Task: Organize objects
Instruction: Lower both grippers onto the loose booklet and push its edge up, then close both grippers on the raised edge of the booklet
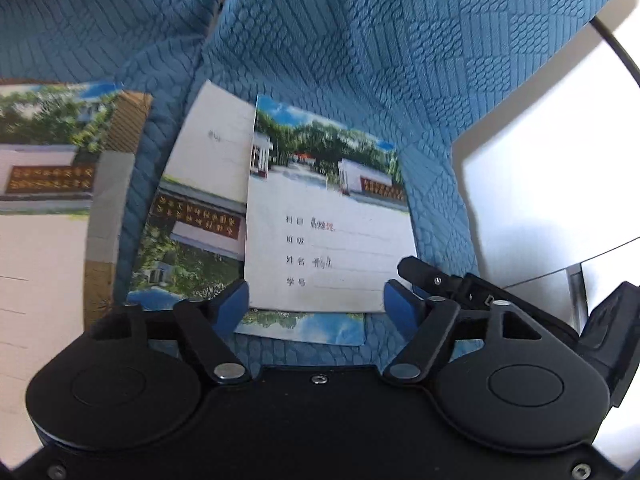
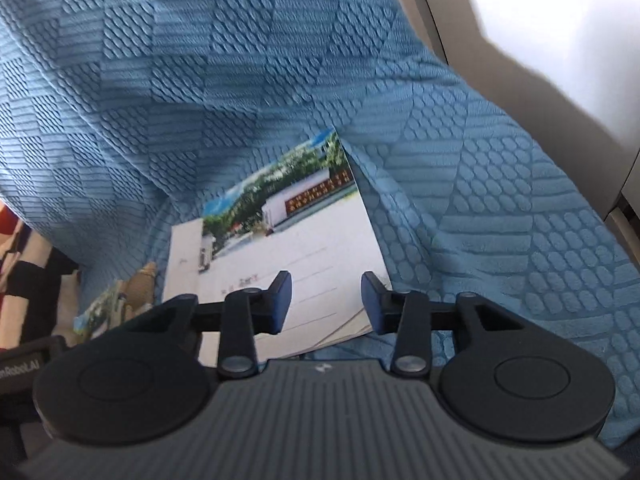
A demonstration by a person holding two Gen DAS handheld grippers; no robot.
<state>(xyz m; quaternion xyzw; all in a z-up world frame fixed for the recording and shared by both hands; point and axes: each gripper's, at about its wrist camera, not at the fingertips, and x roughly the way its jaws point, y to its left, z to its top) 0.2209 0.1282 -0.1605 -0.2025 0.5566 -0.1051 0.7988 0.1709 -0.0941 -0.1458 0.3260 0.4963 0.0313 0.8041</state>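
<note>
Progress: judged early; the notebooks lie loosely overlapped, not squared into a stack, and none is lifted.
Top notebook (image 1: 328, 216): thin, white cover with a photo of a gate and trees above handwritten lines; it lies on the blue textured cover (image 1: 360, 40) of what looks like a sofa, at 12 o'clock from the left gripper (image 1: 316, 300).
Others: a second notebook (image 1: 200, 216) sits under it at 9 o'clock, a third (image 1: 48, 168) apart at far left.
Left fingers: apart, flanking the top notebook's near edge, not pressing.
Right gripper (image 2: 326, 304): fingers apart over the near right corner of the same notebook (image 2: 288, 240), nothing clamped.
Left to do: grip, align, stack.
</note>
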